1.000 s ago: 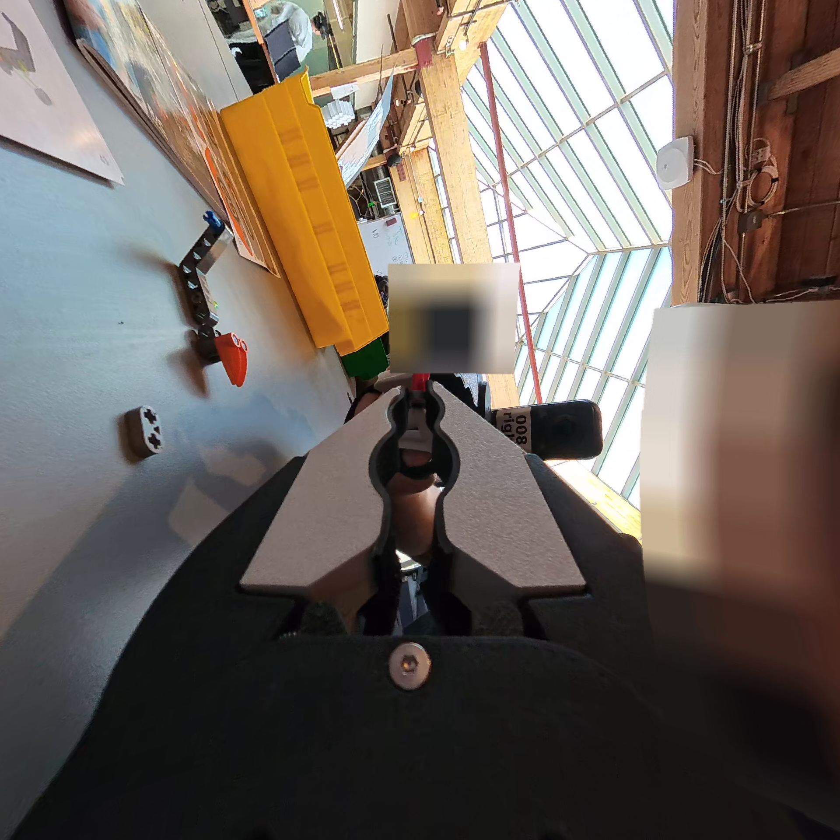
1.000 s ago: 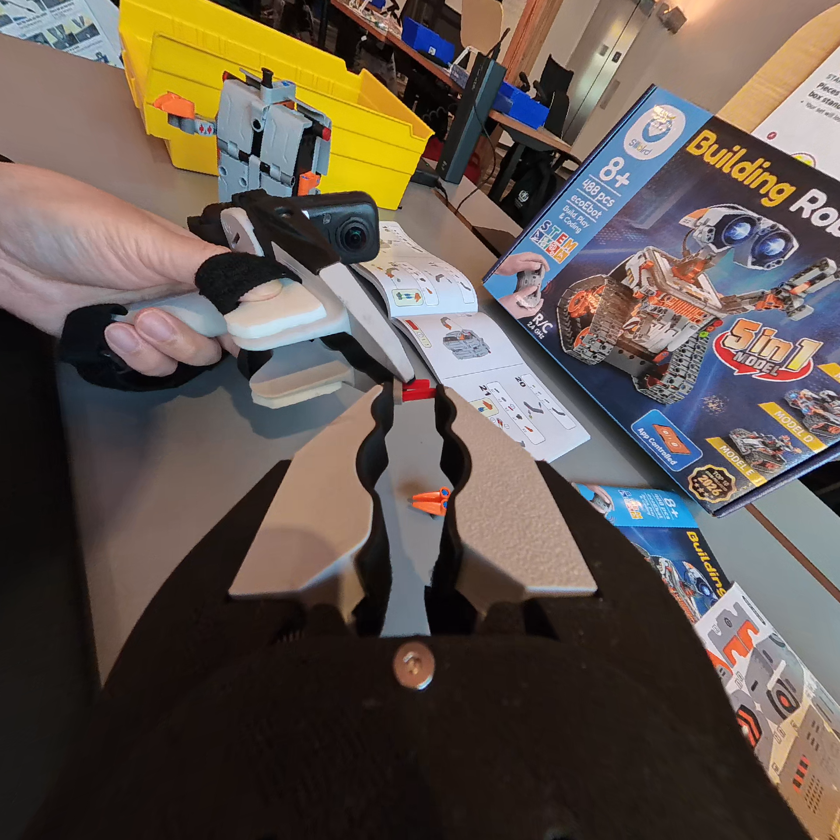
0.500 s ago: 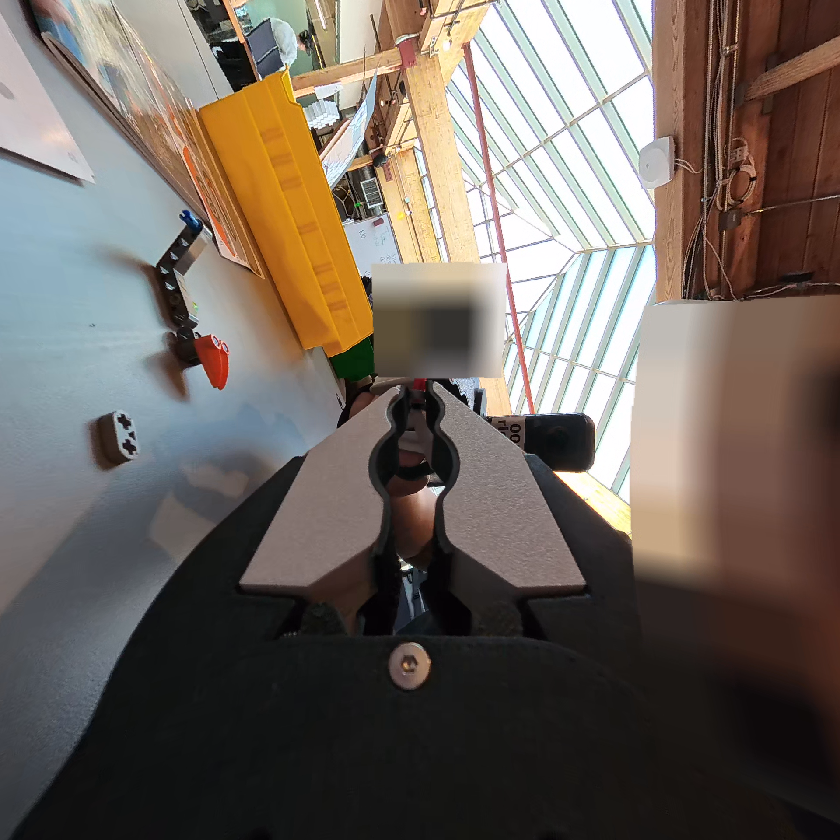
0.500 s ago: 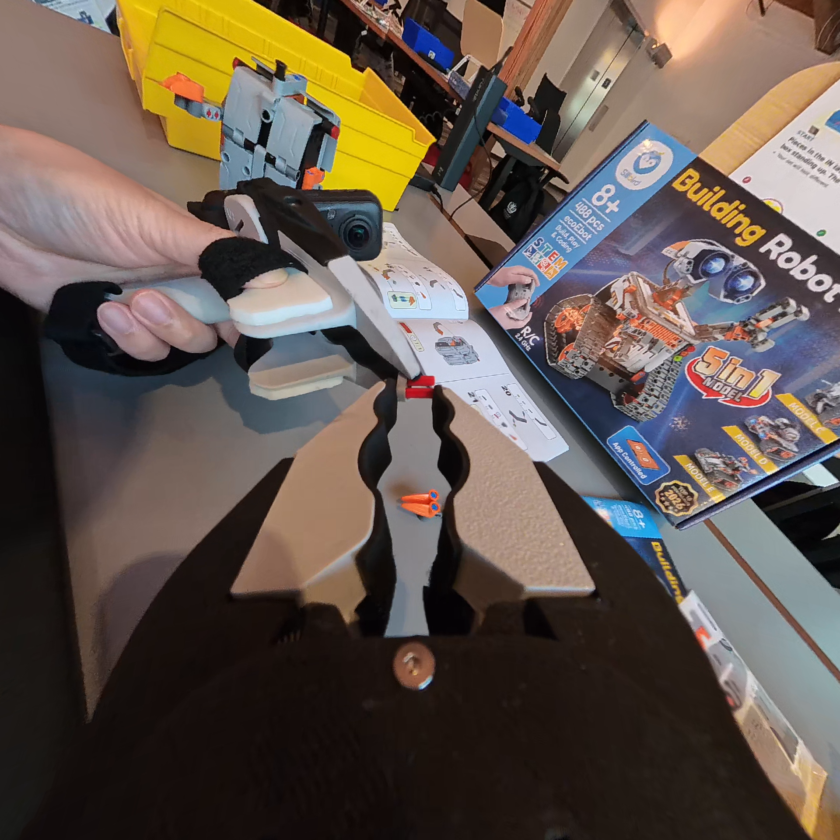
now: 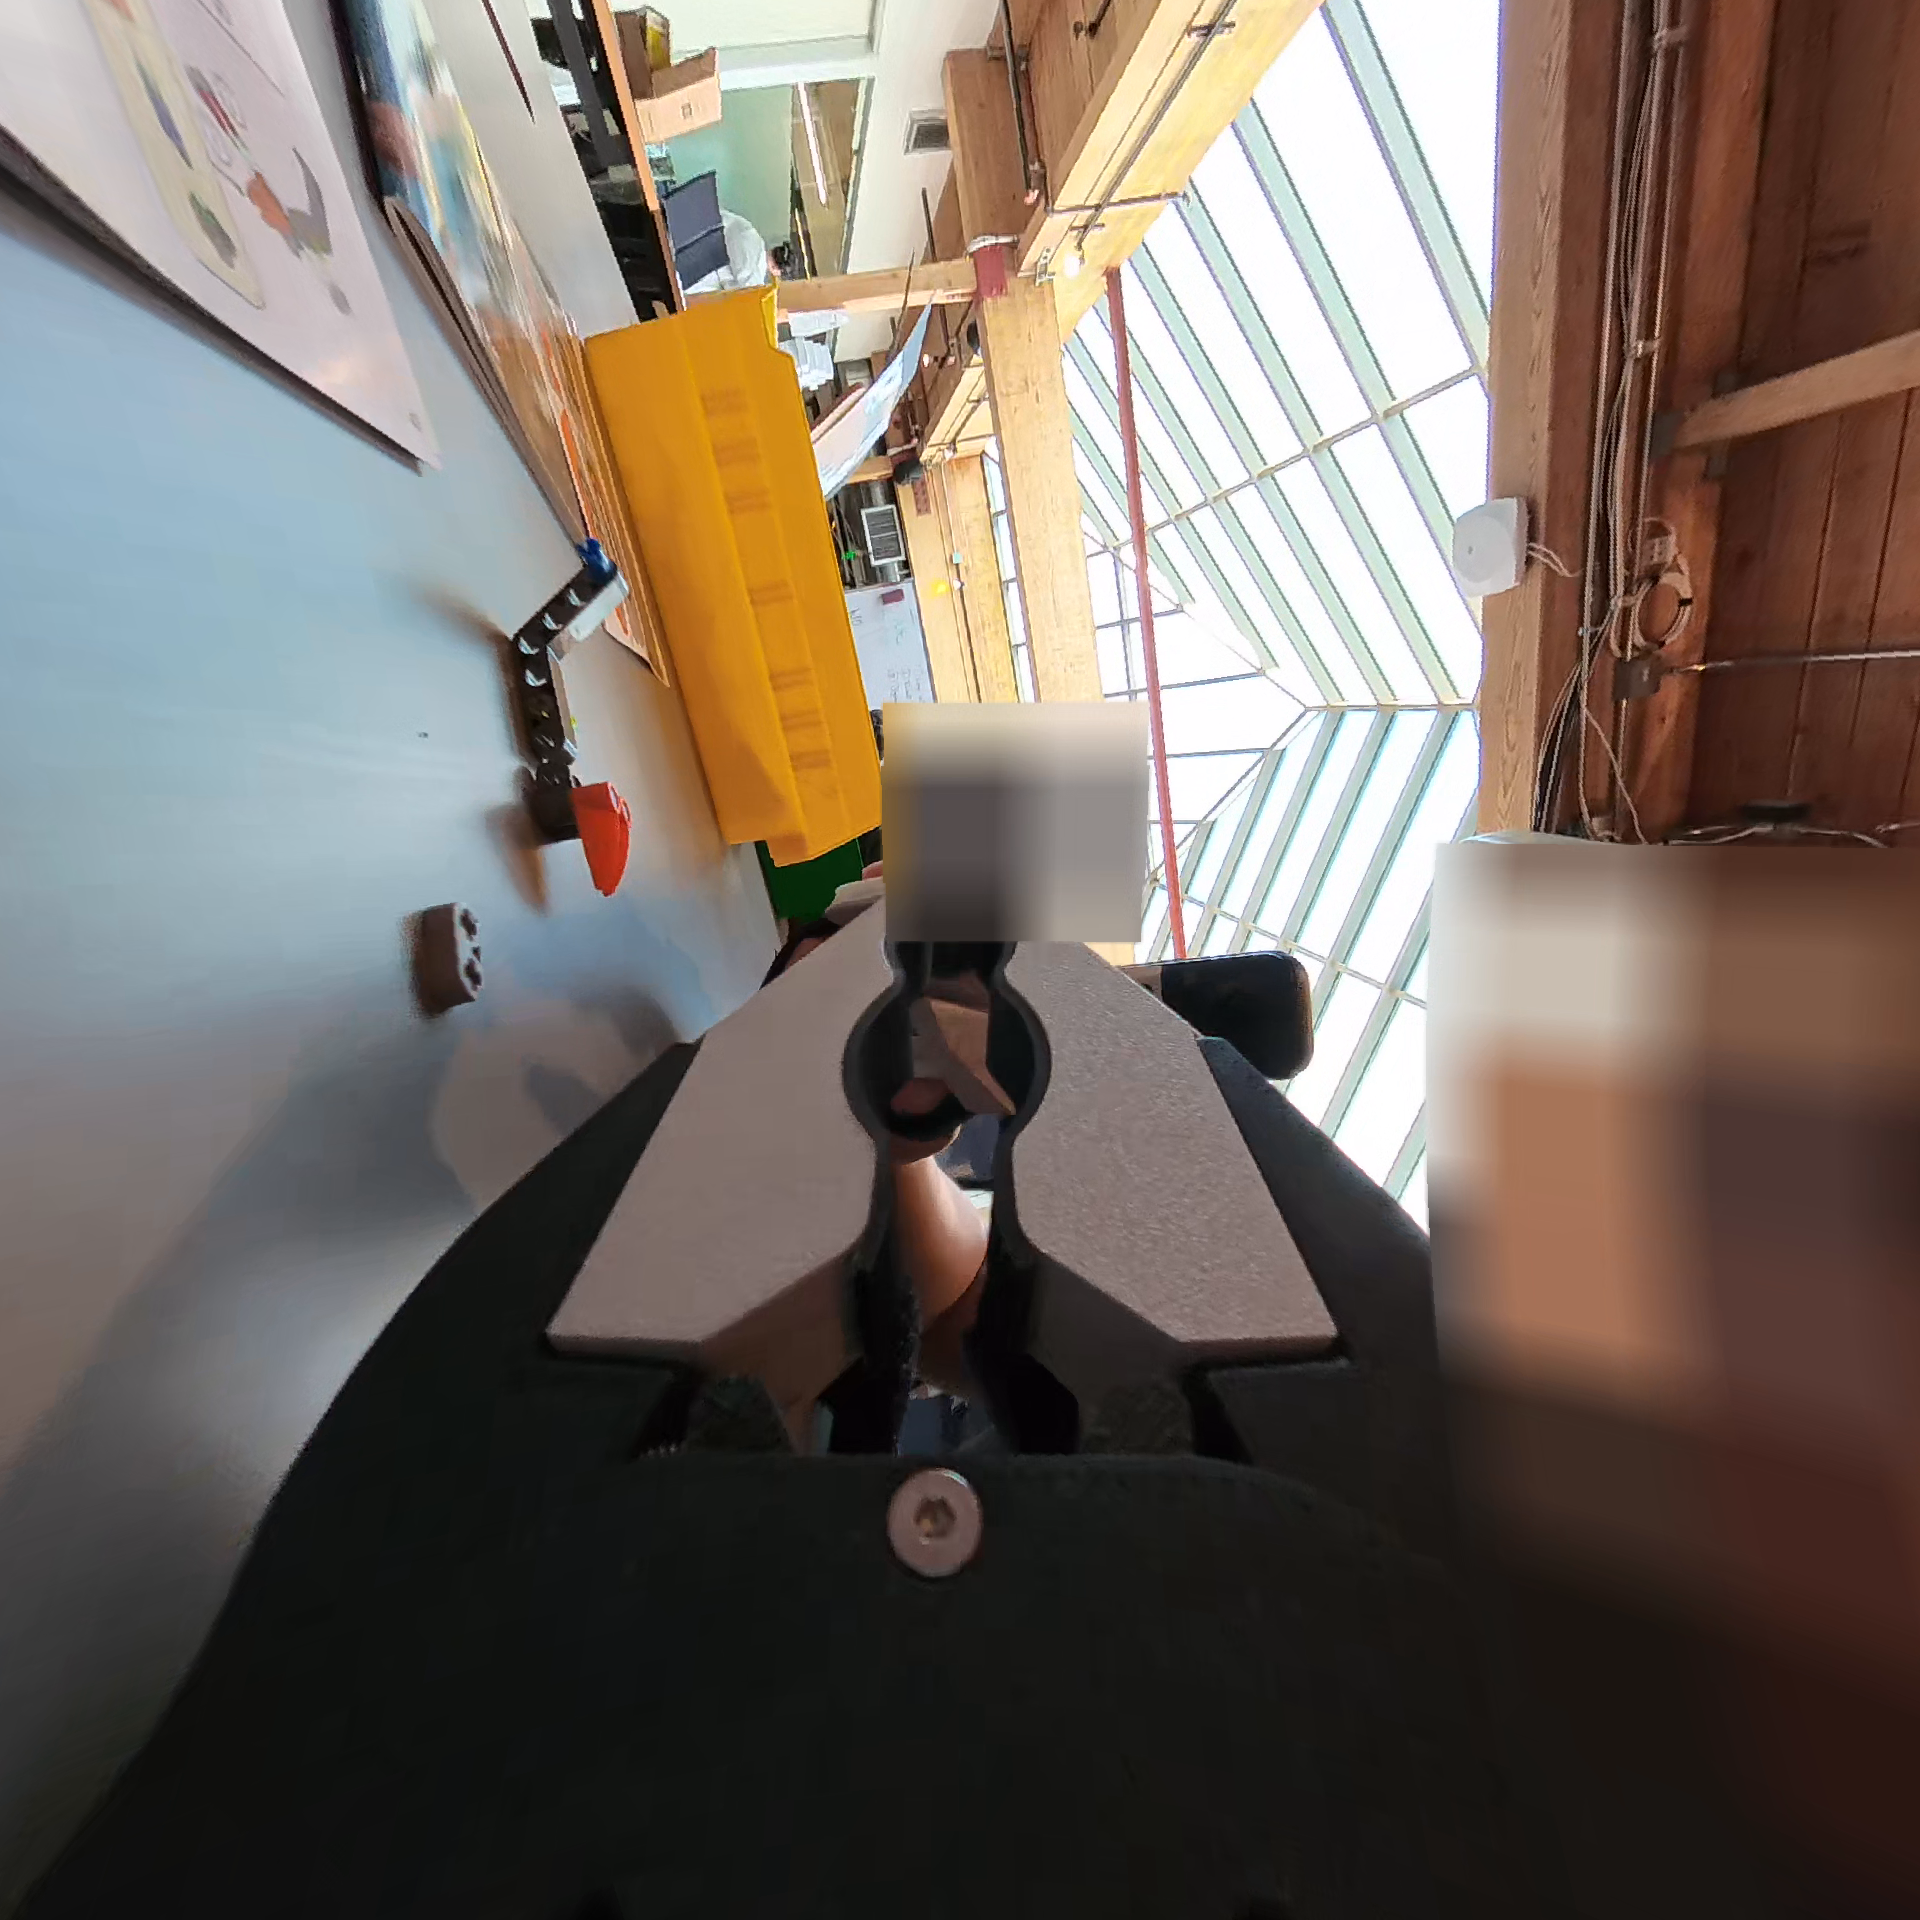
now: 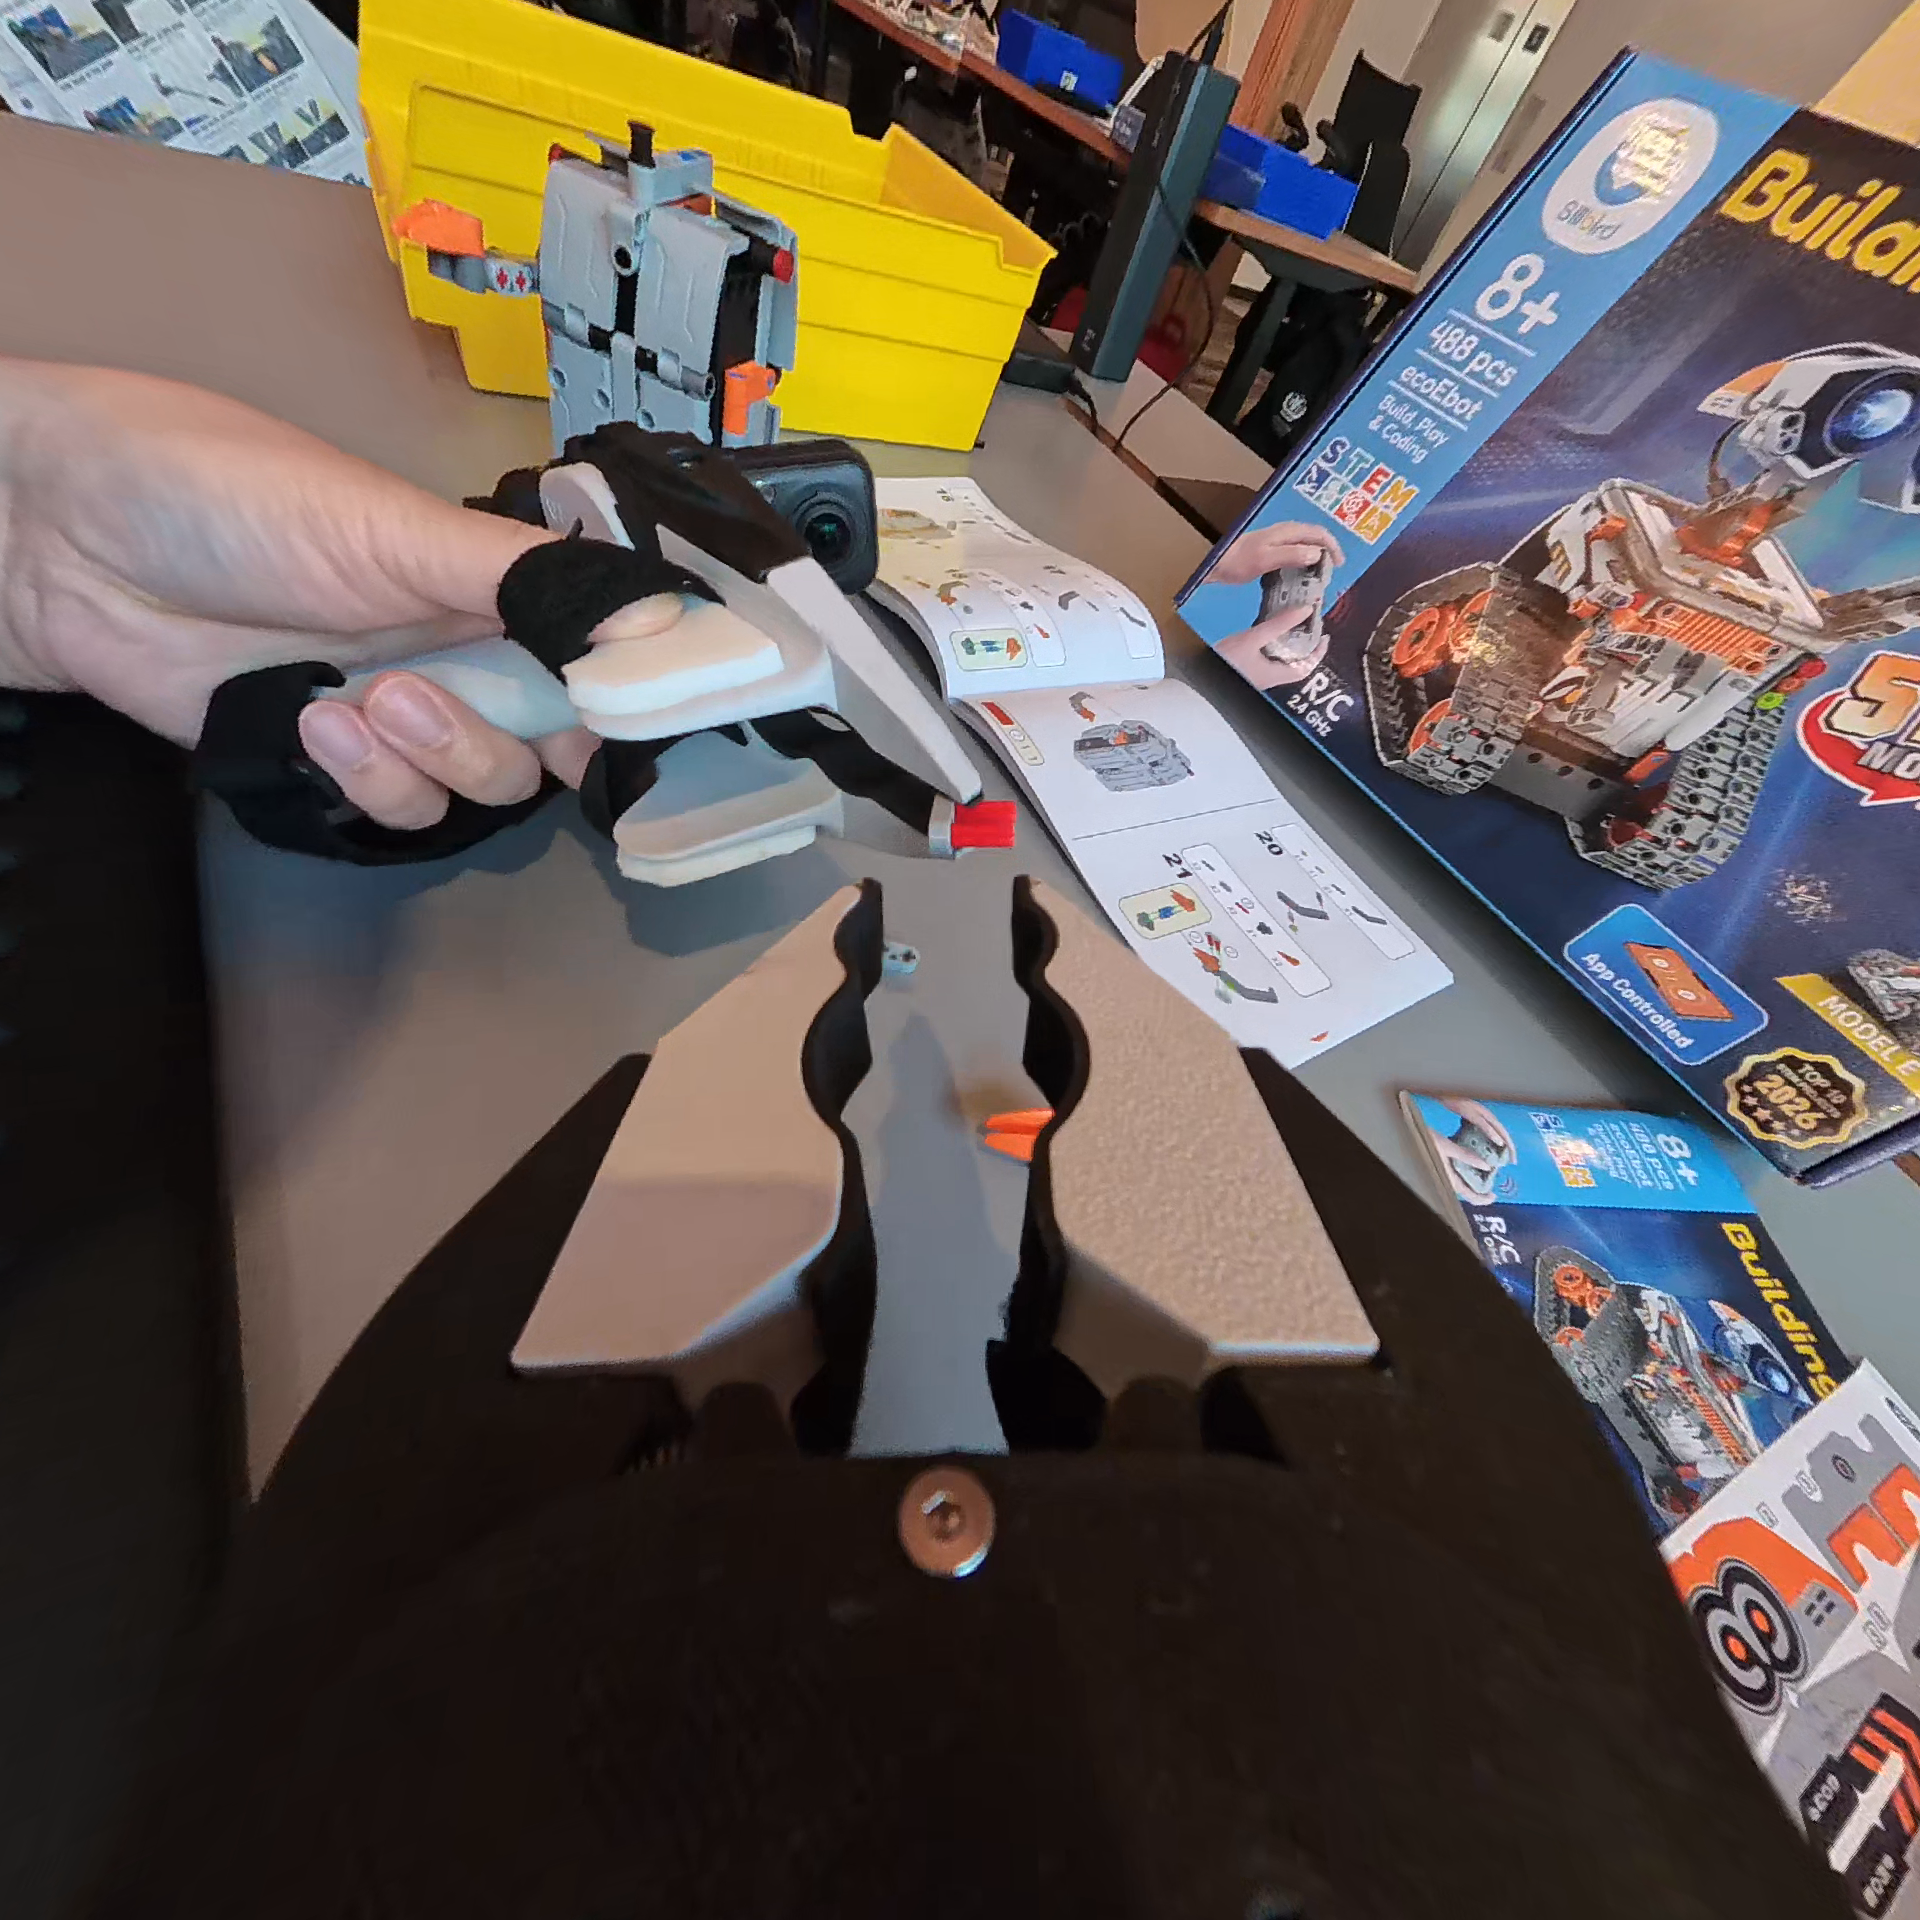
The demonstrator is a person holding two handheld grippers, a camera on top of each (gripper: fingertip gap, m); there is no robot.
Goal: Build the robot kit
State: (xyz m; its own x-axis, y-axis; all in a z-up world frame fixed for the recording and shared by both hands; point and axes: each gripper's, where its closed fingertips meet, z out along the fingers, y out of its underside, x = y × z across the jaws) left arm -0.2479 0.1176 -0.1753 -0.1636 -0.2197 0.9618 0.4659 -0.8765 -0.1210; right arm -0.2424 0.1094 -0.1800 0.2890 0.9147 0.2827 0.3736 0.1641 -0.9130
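Note:
My left gripper (image 5: pixel 945 951) is shut on a small grey piece with a red pin end (image 6: pixel 971 828). A hand holds this gripper sideways above the grey table (image 6: pixel 436 997). It also shows in the right wrist view (image 6: pixel 951 821). My right gripper (image 6: pixel 943 894) is open and empty, just short of the red pin and not touching it. On the table under its fingers lie an orange piece (image 6: pixel 1013 1129) and a tiny grey connector (image 6: pixel 899 958). The left wrist view shows a dark beam assembly (image 5: pixel 540 717) with an orange part (image 5: pixel 601 836) and a grey connector (image 5: pixel 449 956).
A half-built grey robot body (image 6: pixel 660 301) stands before a yellow bin (image 6: pixel 894 239). An open instruction booklet (image 6: pixel 1143 779) lies beyond the grippers. A large kit box (image 6: pixel 1610 623) stands at the right, with a small booklet (image 6: pixel 1621 1278) and a sticker sheet (image 6: pixel 1818 1662) in front.
My right gripper has opened and drawn back from the red pin, which it was closed around before. My left gripper still holds the piece and has shifted slightly.

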